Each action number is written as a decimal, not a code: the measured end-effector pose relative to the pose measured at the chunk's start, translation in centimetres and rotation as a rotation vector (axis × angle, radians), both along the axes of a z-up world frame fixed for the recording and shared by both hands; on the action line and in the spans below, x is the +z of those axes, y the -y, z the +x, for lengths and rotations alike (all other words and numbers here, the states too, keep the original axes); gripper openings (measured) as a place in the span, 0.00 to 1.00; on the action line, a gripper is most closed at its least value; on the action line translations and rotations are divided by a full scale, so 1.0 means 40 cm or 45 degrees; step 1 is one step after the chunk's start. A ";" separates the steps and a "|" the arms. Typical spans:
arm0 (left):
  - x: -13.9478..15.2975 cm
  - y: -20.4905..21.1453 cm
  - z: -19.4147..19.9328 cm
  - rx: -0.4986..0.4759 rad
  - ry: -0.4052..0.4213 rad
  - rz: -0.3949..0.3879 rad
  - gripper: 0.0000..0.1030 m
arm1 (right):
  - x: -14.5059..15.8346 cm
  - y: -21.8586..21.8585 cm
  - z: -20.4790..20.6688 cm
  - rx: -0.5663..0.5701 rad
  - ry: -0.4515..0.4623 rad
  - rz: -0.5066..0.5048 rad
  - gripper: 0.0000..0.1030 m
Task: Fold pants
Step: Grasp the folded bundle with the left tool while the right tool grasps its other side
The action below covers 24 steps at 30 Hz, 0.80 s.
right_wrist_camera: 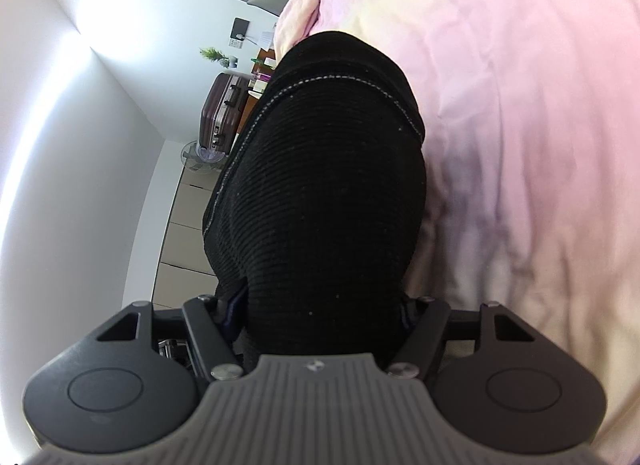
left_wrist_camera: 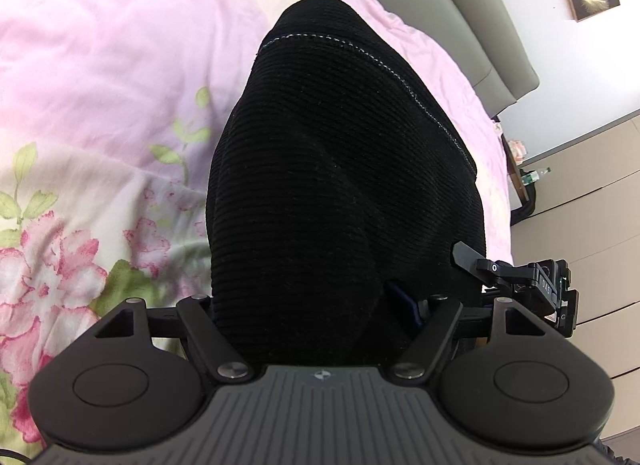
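Black ribbed pants [left_wrist_camera: 340,169] with a pale stitched seam hang from my left gripper [left_wrist_camera: 320,305] above the bed. The cloth drapes over the fingers and hides them. In the right wrist view the same pants [right_wrist_camera: 320,185] hang from my right gripper [right_wrist_camera: 320,305], whose fingers are also buried in the cloth. Both grippers are shut on the pants and hold them lifted off the pink bedspread [left_wrist_camera: 100,65]. The other gripper shows at the right edge of the left wrist view [left_wrist_camera: 532,281].
The bedspread [right_wrist_camera: 520,105] is pink with a flower print [left_wrist_camera: 60,257]. A grey headboard [left_wrist_camera: 460,5] stands behind the bed. A dark red suitcase [right_wrist_camera: 222,113], a fan [right_wrist_camera: 200,157], a small plant [right_wrist_camera: 214,54] and pale drawers [right_wrist_camera: 188,225] stand beside the bed.
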<state>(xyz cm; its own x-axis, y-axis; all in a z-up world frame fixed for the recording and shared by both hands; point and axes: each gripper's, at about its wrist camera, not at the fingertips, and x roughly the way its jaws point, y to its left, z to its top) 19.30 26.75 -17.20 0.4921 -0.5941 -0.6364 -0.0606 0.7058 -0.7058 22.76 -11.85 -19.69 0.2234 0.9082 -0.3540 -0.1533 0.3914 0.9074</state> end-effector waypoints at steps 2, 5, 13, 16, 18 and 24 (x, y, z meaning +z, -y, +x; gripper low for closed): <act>0.016 -0.002 -0.009 0.002 0.017 -0.007 0.83 | 0.026 -0.003 -0.003 0.002 0.019 -0.002 0.62; 0.047 -0.005 -0.028 0.003 0.055 -0.009 0.83 | 0.065 0.000 -0.014 0.002 0.051 0.005 0.62; 0.162 -0.014 -0.094 0.016 0.142 0.011 0.83 | 0.196 -0.014 -0.045 0.013 0.131 0.024 0.62; 0.226 -0.026 -0.120 0.033 0.184 0.024 0.83 | 0.255 -0.039 -0.053 0.028 0.176 0.035 0.62; 0.271 -0.037 -0.137 0.047 0.210 0.039 0.83 | 0.291 -0.063 -0.056 0.033 0.202 0.048 0.62; 0.402 -0.095 -0.186 0.085 0.291 0.094 0.83 | 0.413 -0.147 -0.064 0.064 0.283 0.101 0.62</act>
<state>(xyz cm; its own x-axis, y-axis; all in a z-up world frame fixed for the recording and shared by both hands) 11.85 30.53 -1.13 0.6648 -0.5115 -0.5445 0.0461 0.7555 -0.6535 20.22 -5.97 -3.17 0.2414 0.9433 -0.2279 -0.3706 0.3066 0.8767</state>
